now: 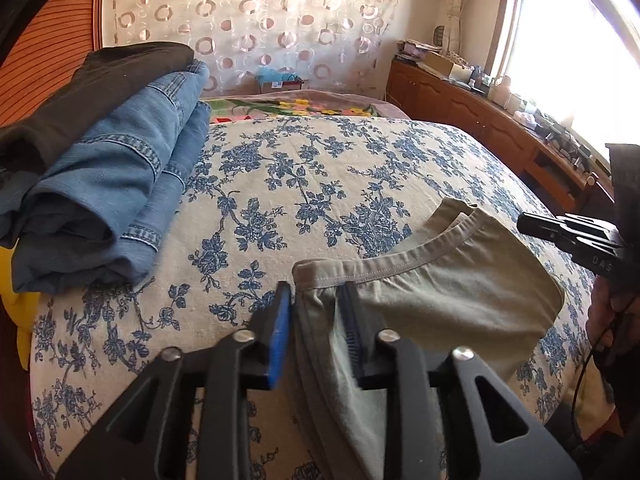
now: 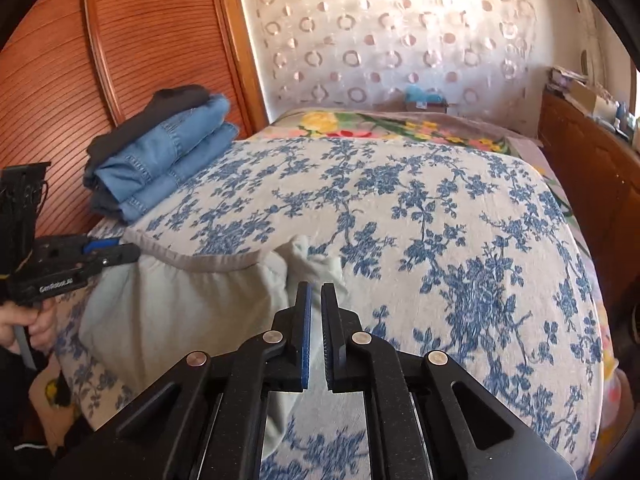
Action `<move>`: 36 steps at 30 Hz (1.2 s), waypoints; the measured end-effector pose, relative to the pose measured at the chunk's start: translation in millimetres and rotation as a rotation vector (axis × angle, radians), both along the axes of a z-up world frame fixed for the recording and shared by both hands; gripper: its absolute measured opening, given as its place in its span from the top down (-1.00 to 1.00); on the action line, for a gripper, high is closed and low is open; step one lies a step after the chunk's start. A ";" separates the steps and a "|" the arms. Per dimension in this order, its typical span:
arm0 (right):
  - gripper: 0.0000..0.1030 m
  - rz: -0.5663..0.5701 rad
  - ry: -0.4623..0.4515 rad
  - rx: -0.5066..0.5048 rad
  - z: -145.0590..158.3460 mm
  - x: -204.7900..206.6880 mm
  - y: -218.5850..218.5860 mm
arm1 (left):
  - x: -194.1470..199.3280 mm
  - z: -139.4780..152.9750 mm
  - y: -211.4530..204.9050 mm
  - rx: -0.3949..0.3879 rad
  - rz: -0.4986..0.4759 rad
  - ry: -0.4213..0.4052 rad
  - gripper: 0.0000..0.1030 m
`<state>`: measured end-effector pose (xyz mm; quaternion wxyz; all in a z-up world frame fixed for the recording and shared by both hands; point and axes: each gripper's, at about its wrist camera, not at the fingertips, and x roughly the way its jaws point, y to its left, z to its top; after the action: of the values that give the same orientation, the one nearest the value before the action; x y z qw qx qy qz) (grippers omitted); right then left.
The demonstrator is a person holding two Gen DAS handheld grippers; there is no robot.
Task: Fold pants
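Pale grey-green pants [image 1: 440, 292] lie on the blue-flowered bedspread [image 1: 300, 184], waistband toward the far side. My left gripper [image 1: 316, 292] is shut on the waistband's left end, with cloth bunched between its jaws. In the right wrist view the pants [image 2: 180, 304] lie at lower left, and my right gripper [image 2: 316, 290] is shut on a bunched corner of them [image 2: 316, 260], only a thin slit between its pads. The left gripper [image 2: 120, 252] shows there at the pants' left edge; the right gripper [image 1: 532, 226] shows at the right in the left wrist view.
A stack of folded blue jeans [image 1: 120, 192] and dark clothes [image 1: 100, 84] sits on the bed's left side by a wooden wardrobe [image 2: 80, 60]. A floral blanket [image 2: 380, 124] lies at the far end. A cluttered wooden cabinet [image 1: 480, 116] runs under the window on the right.
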<state>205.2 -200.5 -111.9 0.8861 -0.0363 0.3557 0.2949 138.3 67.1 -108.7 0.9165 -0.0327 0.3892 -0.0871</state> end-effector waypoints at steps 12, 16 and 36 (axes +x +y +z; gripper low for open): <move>0.32 0.055 0.025 0.003 -3.5 -53.7 -9.1 | -39.0 4.0 -12.7 0.022 -0.033 -0.028 0.04; 0.31 0.057 0.050 0.005 -8.4 -63.5 -16.3 | -50.4 -2.8 -17.1 0.019 -0.043 -0.010 0.04; 0.89 0.063 0.078 0.013 -13.7 -69.8 -23.9 | -61.3 -23.0 -17.8 0.053 -0.032 0.030 0.03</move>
<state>135.4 -224.4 -125.6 0.8622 -0.0300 0.3865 0.3260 76.9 49.4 -131.8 0.9097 -0.0034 0.4053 -0.0907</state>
